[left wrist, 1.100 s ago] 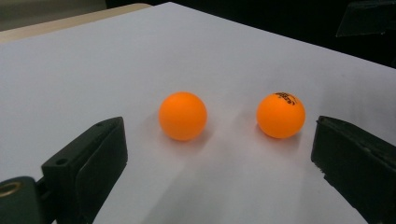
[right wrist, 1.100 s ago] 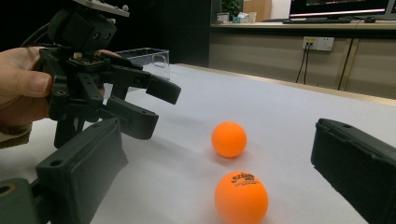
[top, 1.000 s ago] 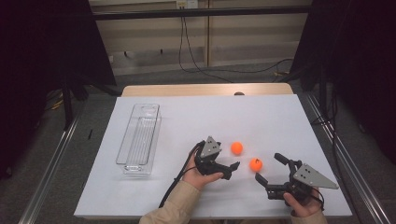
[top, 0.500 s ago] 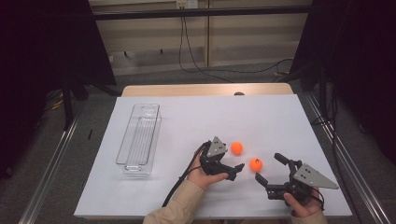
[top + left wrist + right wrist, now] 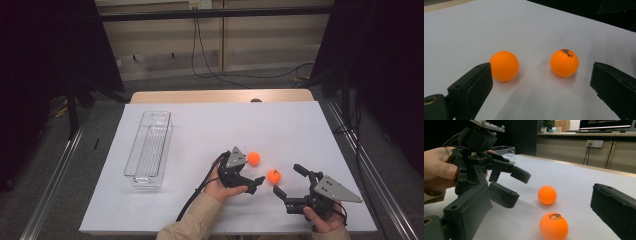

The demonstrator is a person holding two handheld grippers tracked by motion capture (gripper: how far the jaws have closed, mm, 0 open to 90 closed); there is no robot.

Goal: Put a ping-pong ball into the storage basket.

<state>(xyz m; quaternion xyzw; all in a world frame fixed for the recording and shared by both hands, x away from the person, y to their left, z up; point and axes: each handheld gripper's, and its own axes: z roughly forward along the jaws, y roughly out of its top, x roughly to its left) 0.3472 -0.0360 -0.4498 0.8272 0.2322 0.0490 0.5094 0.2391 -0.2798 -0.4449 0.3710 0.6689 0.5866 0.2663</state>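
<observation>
Two orange table-tennis balls are seen resting on the white table sheet [image 5: 200, 125], near each other but apart. In the high view, the plain ball [image 5: 254, 158] lies at about 11 o'clock from the printed ball [image 5: 273, 175]; dark lettering is visible on top of the latter in both gripper views.

The left gripper [image 5: 246, 178] is held by the left hand [image 5: 220, 186] at roughly 8 o'clock from the plain ball. Its jaws are spread wide and nothing is gripped. In the left gripper view, both balls are framed between the jaws: the plain ball [image 5: 504, 66] just beside the left jaw, whether touching cannot be told, and the printed ball [image 5: 564, 62] apart from the right jaw.

The right gripper [image 5: 290, 181] is held at about 4 o'clock from the printed ball, jaws likewise wide apart and empty. In its view the printed ball [image 5: 553, 225] sits between the jaws, the plain ball [image 5: 547, 195] beyond it.

A clear plastic tray [image 5: 148, 150] is noted well apart, at 9 o'clock from the balls.
</observation>
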